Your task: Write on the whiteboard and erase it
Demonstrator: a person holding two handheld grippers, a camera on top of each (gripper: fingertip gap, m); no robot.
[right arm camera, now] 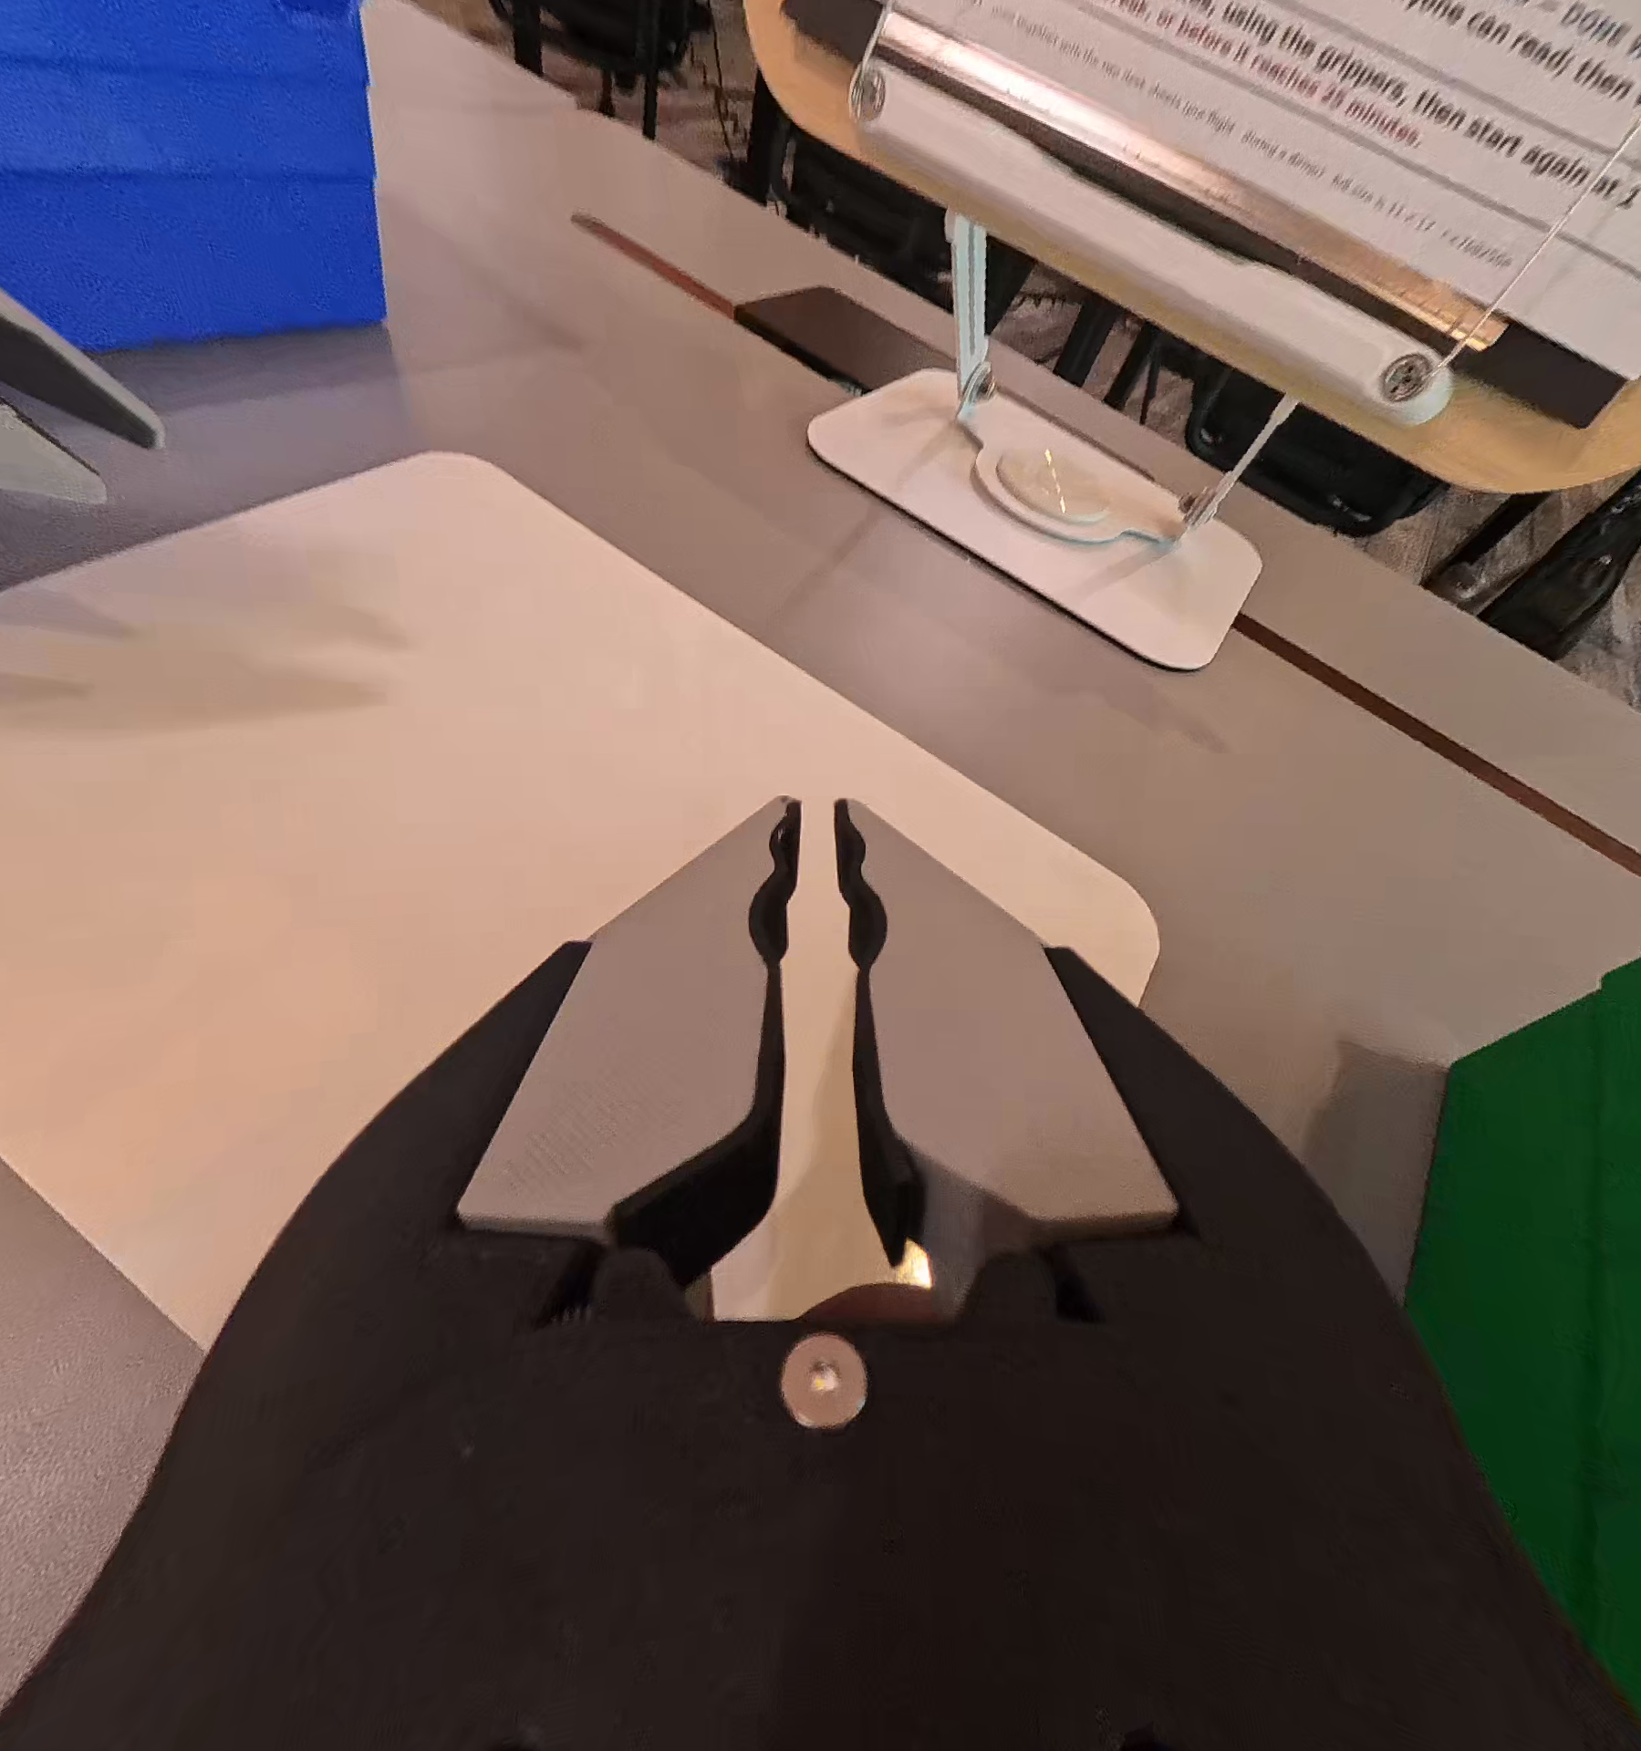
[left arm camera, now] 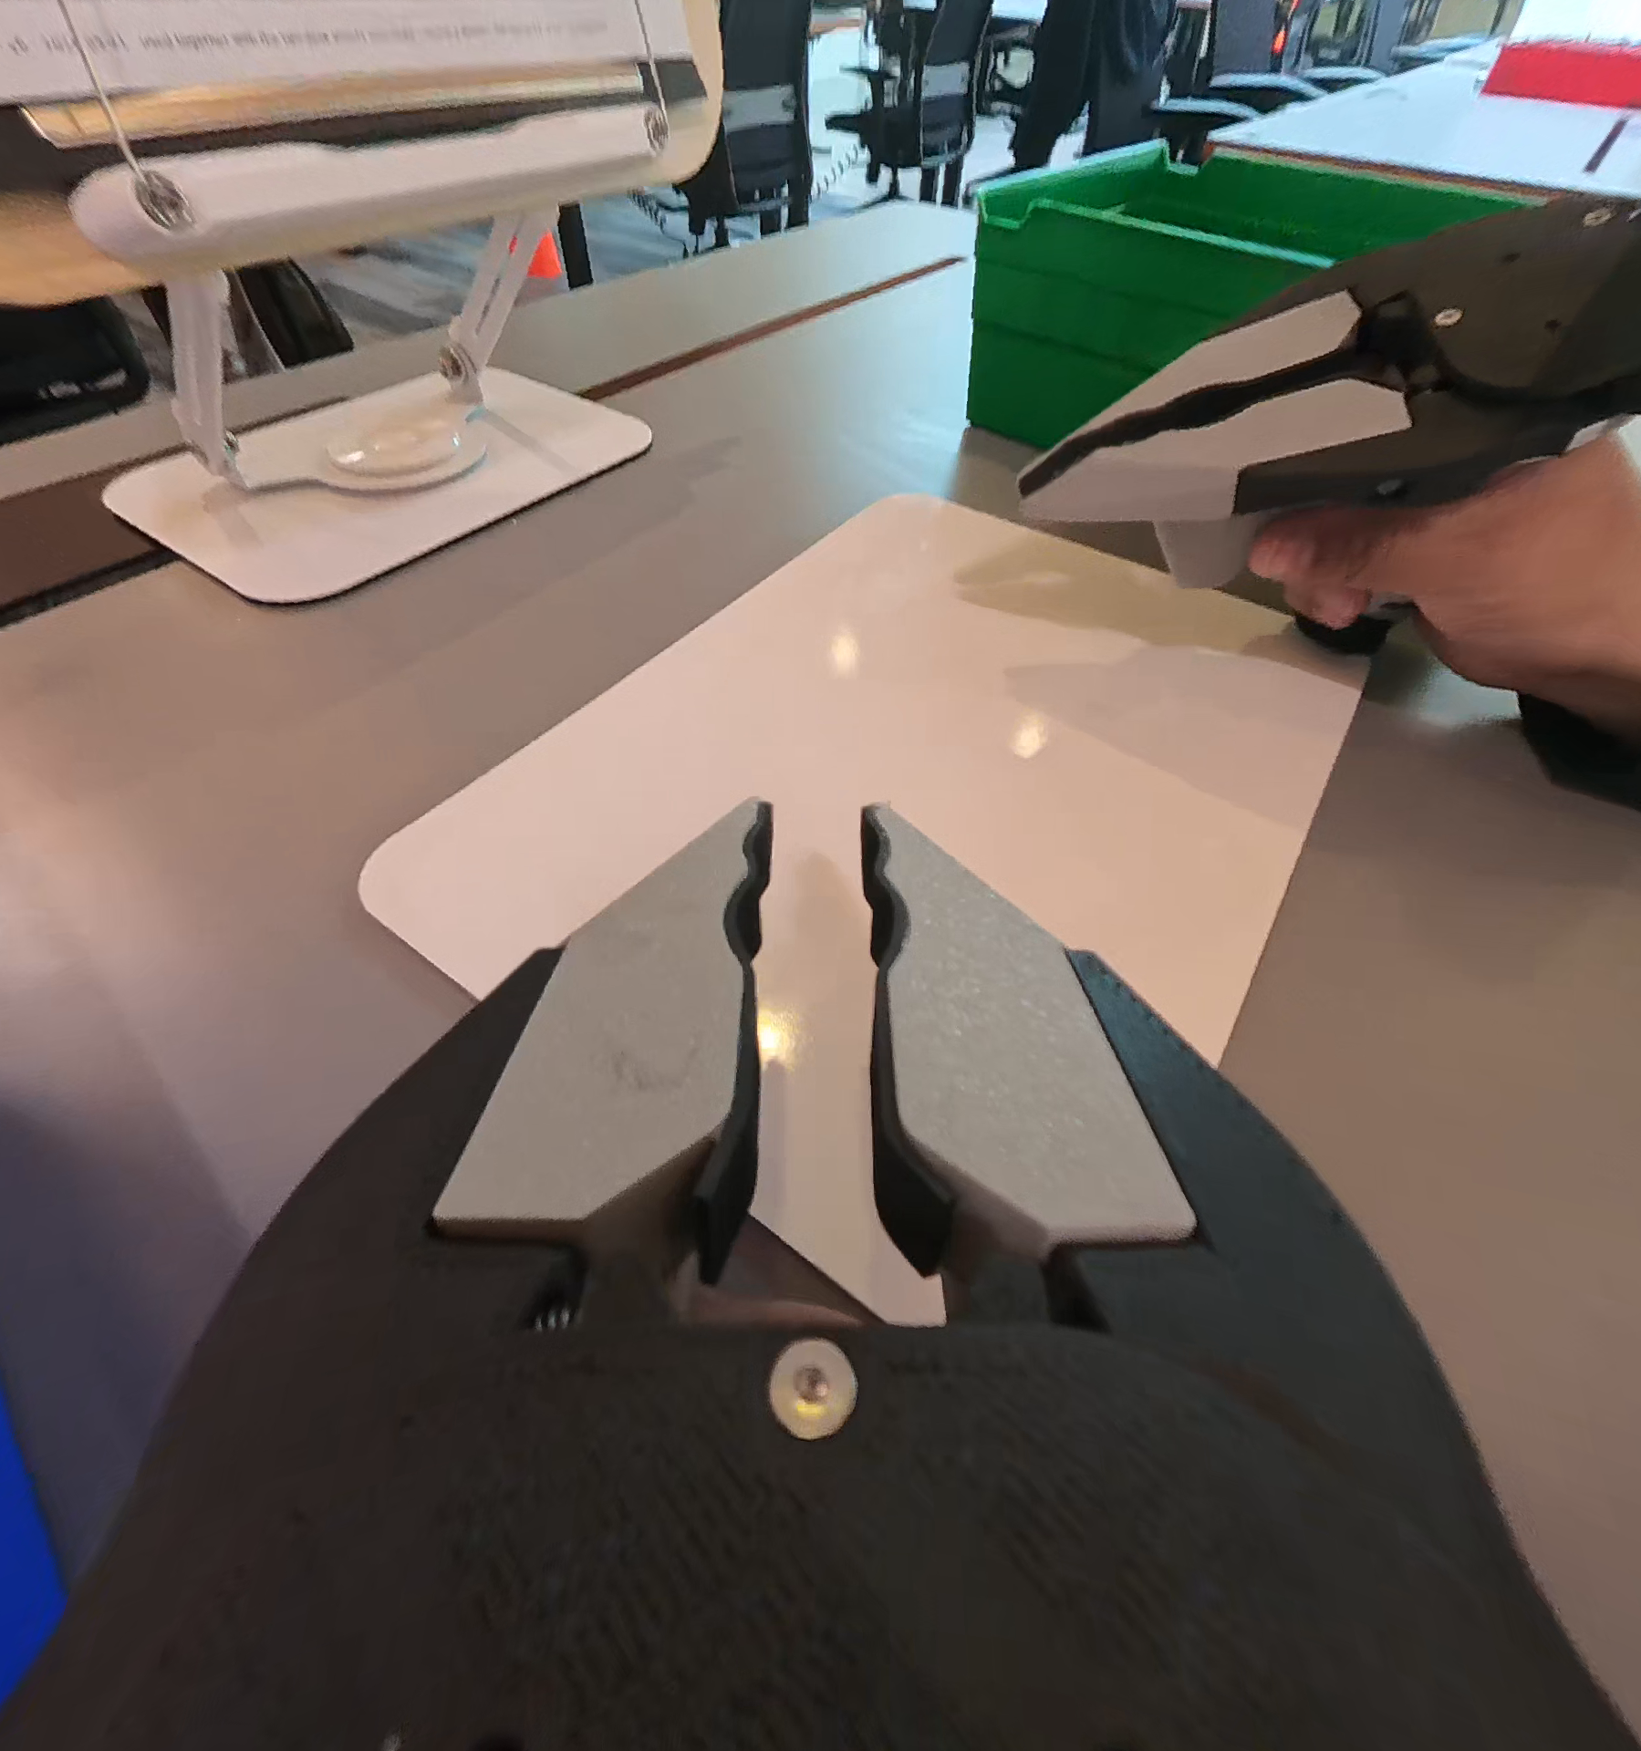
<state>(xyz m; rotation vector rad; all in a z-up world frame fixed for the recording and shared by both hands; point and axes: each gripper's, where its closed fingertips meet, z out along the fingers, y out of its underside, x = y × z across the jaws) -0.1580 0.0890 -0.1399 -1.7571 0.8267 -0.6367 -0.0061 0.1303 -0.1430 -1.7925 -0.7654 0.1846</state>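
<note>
A blank white whiteboard (left arm camera: pixel 939 758) lies flat on the grey table; it also shows in the right wrist view (right arm camera: pixel 418 758). No writing shows on it. My left gripper (left arm camera: pixel 816 815) hovers over the board's near end, its jaws a little apart and empty. My right gripper (right arm camera: pixel 816 805) is over the board's corner with its jaws almost together and nothing between them. It also shows in the left wrist view (left arm camera: pixel 1029 488), held by a hand (left arm camera: pixel 1508 587) at the board's far right edge. No marker or eraser is in view.
A green bin (left arm camera: pixel 1129 313) stands beyond the board on the right, also in the right wrist view (right arm camera: pixel 1555 1232). A blue bin (right arm camera: pixel 153 171) stands on the left. A document stand on a white base (left arm camera: pixel 371 474) holds a printed sheet behind the board. Office chairs stand beyond the table. Tip to tip, the grippers are about 15 cm apart.
</note>
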